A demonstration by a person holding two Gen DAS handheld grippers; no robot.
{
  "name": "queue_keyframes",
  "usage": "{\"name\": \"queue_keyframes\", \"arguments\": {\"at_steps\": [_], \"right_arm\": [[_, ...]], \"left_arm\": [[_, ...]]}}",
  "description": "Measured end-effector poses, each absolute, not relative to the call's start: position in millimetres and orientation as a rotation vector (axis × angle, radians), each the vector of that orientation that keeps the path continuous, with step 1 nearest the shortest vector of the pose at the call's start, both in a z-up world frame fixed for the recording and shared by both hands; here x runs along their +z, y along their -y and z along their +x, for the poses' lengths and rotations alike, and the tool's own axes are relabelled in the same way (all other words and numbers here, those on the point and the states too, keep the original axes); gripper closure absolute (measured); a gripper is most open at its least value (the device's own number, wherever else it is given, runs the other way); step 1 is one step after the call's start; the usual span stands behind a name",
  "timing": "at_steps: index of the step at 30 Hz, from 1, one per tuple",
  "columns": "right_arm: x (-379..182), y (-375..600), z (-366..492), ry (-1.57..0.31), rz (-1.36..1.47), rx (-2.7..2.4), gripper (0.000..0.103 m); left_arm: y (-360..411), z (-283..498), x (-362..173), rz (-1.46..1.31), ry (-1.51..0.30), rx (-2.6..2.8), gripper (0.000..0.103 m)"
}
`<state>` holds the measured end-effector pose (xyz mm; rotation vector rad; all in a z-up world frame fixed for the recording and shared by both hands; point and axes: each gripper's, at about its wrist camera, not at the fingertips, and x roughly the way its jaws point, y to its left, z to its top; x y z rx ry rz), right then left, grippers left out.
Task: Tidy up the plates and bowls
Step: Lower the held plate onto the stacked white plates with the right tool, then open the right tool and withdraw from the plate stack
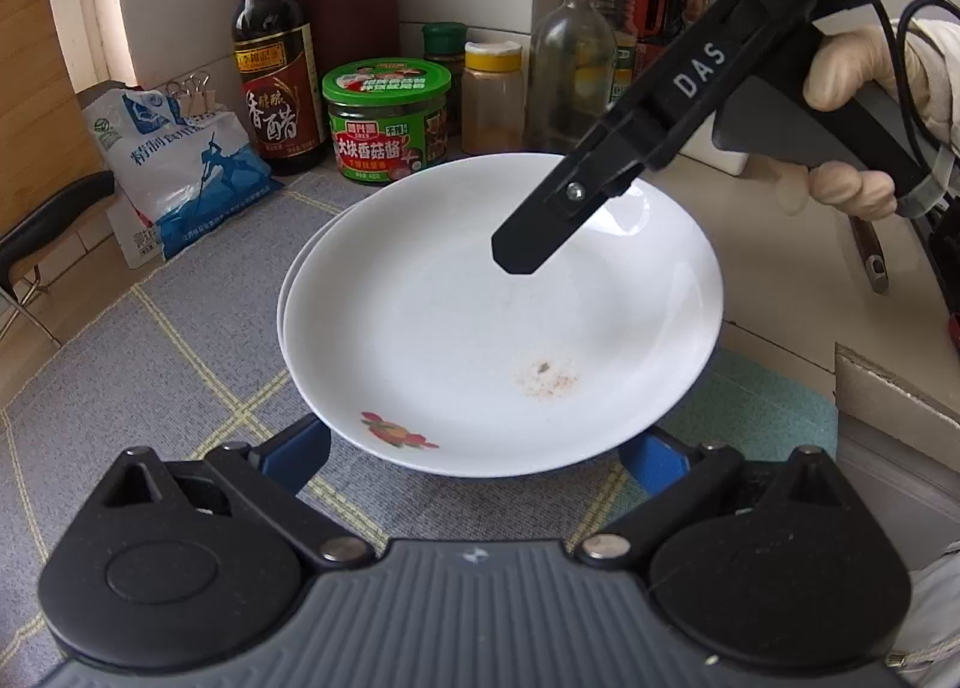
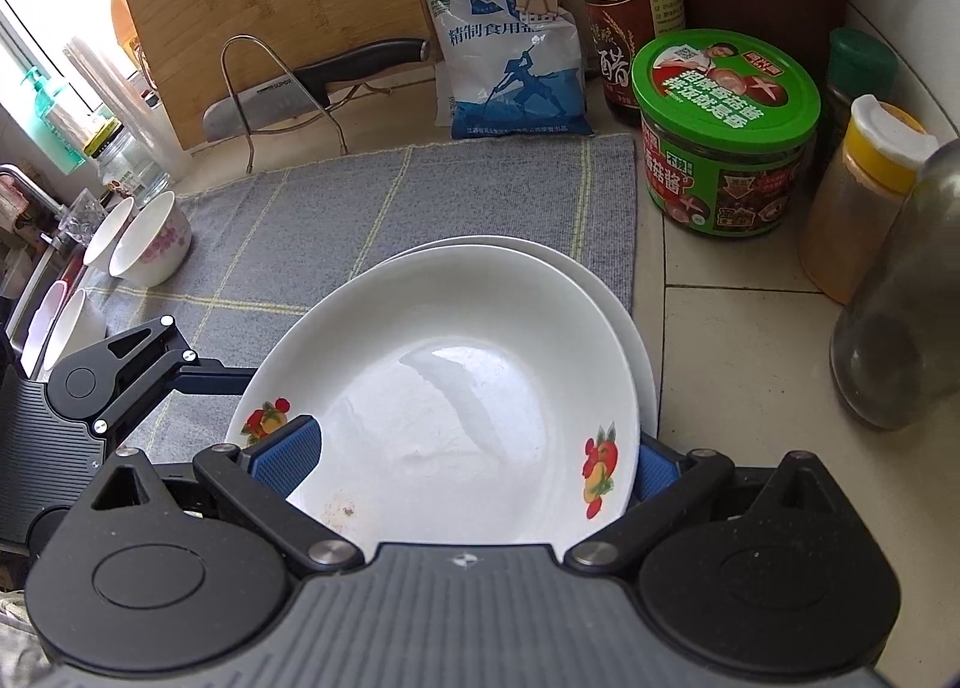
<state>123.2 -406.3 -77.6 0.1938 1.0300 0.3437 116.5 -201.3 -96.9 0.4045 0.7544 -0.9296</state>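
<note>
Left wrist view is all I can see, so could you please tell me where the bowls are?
Observer: Two white bowls lie tipped on their sides at the left edge of the grey mat; the nearer one has pink flowers.
Operator: Thank you. Does the top plate carry only one fruit print?
Observer: No, the top plate shows a second fruit print on its right rim.
Operator: Is the right gripper open?
Observer: Yes, the right gripper is wide open, one of its blue pads in front of the plate's rim and the other behind it.
</note>
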Motion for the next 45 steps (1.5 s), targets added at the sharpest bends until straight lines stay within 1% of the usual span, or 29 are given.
{"name": "queue_keyframes", "arguments": {"at_steps": [10,36,41,45], "right_arm": [[-72,403,113,-1.032,0.18,0.304,0.0],[-73,392,97,-1.052,0.071,0.22,0.0],[-66,381,89,-1.017,0.001,0.22,0.0],[-55,366,80,-0.952,-0.07,0.201,0.0]], "left_arm": [[203,113,-96,0.429,-0.716,-0.941,0.001],[201,107,-95,0.421,-0.69,-0.896,0.001],[192,105,-88,0.39,-0.674,-0.891,0.001],[181,103,-75,0.371,-0.643,-0.859,0.001]]}}
